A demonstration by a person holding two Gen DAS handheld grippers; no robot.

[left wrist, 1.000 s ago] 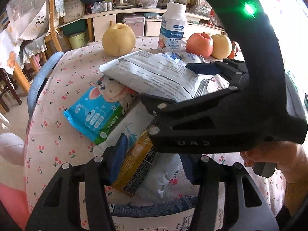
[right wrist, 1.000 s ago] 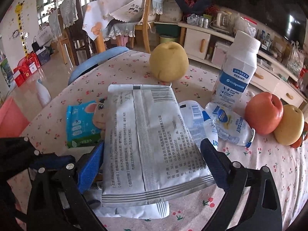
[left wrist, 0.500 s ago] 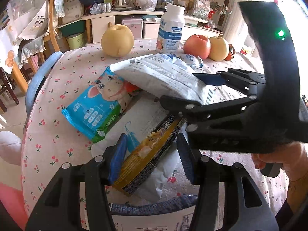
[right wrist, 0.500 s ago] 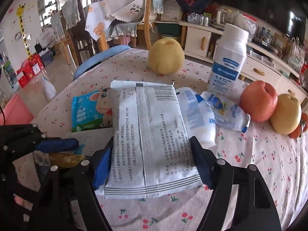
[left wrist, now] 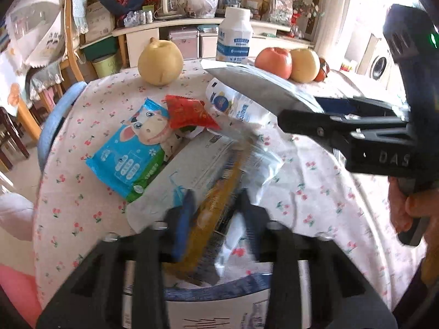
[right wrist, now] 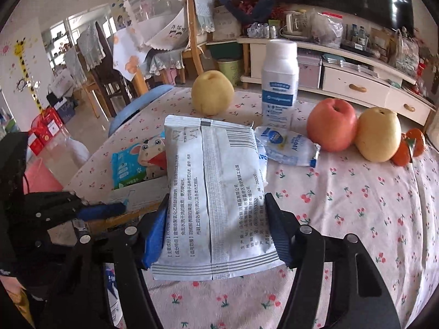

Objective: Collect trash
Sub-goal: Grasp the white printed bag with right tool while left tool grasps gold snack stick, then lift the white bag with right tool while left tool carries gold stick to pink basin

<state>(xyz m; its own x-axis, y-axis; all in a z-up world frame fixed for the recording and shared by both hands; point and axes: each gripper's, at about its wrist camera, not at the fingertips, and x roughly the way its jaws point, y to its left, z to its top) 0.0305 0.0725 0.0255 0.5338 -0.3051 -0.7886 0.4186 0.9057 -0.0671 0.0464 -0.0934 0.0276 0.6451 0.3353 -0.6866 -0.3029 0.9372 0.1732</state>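
The right tool [right wrist: 216, 235], jaws just closing, grips a flat white packet [right wrist: 211, 192] printed with black text and a barcode, lifted off the tabletop [right wrist: 356, 205]. The left tool [left wrist: 214, 219] is clenched on a crumpled yellow wrapper [left wrist: 211, 213].

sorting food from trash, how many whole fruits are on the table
4 at least: a yellow pear left of the white bottle, then a red apple, a second yellow pear and an orange fruit clustered right. More orange ones may hide behind.
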